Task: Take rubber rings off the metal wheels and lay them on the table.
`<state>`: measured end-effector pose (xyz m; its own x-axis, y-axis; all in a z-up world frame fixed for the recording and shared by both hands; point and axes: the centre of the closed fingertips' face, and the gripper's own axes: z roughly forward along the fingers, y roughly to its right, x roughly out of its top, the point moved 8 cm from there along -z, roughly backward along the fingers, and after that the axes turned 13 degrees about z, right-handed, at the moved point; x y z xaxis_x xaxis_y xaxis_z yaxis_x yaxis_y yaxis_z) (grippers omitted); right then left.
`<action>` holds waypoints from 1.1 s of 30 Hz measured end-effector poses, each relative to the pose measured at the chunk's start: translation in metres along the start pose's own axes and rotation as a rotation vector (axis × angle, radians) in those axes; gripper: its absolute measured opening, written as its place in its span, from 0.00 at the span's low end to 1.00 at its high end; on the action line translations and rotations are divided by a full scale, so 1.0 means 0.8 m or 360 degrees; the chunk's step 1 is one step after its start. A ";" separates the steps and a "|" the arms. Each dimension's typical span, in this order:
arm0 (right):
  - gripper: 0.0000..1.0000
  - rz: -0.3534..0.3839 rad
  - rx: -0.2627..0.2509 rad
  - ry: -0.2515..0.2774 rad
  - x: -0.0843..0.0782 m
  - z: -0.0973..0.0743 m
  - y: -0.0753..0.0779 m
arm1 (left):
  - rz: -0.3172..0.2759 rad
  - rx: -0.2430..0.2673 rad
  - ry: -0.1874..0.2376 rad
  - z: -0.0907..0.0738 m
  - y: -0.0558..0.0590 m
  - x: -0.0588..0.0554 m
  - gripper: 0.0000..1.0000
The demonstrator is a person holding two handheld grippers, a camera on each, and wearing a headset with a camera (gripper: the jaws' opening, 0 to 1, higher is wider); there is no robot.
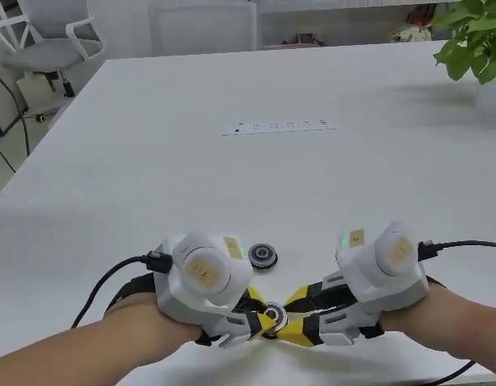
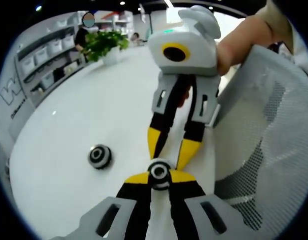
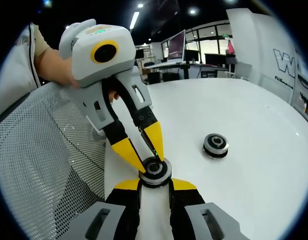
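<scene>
White desk (image 1: 231, 185) carried both hand-held grippers at the middle of its near edge. They were levelled at each other, tips meeting, a forearm coming in from each near corner and a hand wrapped behind each grey body. The left hand-held gripper (image 2: 159, 177) was clenched on a metal wheel (image 1: 273, 313), its yellow tips pressed to either side of the black rubber ring (image 3: 154, 176). The right hand-held gripper (image 3: 156, 184) was clamped on the same wheel from the opposite side. That wheel sat just above the desk's near edge, flat, hub face up and axle upright; being round, it had no long axis. A second wheel (image 1: 262, 255) lay flat on the desk just beyond, toward the middle, hub also up, its ring in place. A large "W" (image 2: 10, 92) showed on the wall; the smaller writing under it was illegible, as were the grippers' yellow labels (image 1: 357, 237).
</scene>
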<state>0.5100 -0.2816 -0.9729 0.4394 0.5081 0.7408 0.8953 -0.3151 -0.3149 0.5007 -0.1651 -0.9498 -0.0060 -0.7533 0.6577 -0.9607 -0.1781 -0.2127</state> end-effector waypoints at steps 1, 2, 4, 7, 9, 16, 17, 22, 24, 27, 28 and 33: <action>0.18 -0.0002 -0.0001 -0.0002 0.000 0.000 0.000 | -0.0001 0.0000 0.0000 0.000 0.000 0.000 0.14; 0.17 -0.0005 -0.0002 -0.0004 -0.001 -0.001 0.000 | -0.0001 0.0001 0.0001 0.000 0.000 0.000 0.14; 0.16 -0.0006 -0.0004 -0.0005 -0.002 -0.001 0.000 | -0.0003 0.0001 0.0001 0.000 0.000 0.000 0.14; 0.14 -0.0014 -0.0009 -0.0010 -0.003 -0.003 0.000 | -0.0004 0.0002 0.0002 0.000 0.000 0.000 0.14; 0.09 -0.0029 -0.0019 -0.0018 -0.004 -0.004 0.002 | -0.0005 0.0002 0.0002 0.000 0.000 0.000 0.14; 0.05 -0.0005 -0.0025 -0.0019 -0.005 -0.005 0.003 | -0.0006 0.0005 0.0001 0.000 0.000 0.000 0.13; 0.04 0.0002 -0.0026 -0.0018 -0.005 -0.005 0.003 | -0.0005 0.0005 0.0001 0.000 0.000 0.000 0.13; 0.00 0.0058 -0.0033 -0.0008 -0.006 -0.007 0.005 | -0.0002 0.0006 -0.0004 0.001 0.000 0.000 0.13; 0.00 0.0080 -0.0036 -0.0010 -0.005 -0.008 0.006 | 0.0001 0.0008 -0.0004 0.001 0.000 0.000 0.13; 0.00 0.0093 -0.0043 -0.0014 -0.005 -0.008 0.005 | 0.0001 0.0009 -0.0004 0.000 0.000 0.000 0.13; 0.00 0.0101 -0.0046 -0.0013 -0.005 -0.008 0.006 | 0.0001 0.0009 -0.0004 0.000 0.000 0.000 0.13; 0.00 0.0107 -0.0045 -0.0020 -0.005 -0.008 0.006 | 0.0002 0.0010 -0.0004 0.001 0.001 0.000 0.13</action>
<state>0.5118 -0.2900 -0.9734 0.4993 0.4952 0.7110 0.8615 -0.3710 -0.3466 0.4999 -0.1657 -0.9503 -0.0067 -0.7550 0.6557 -0.9590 -0.1811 -0.2182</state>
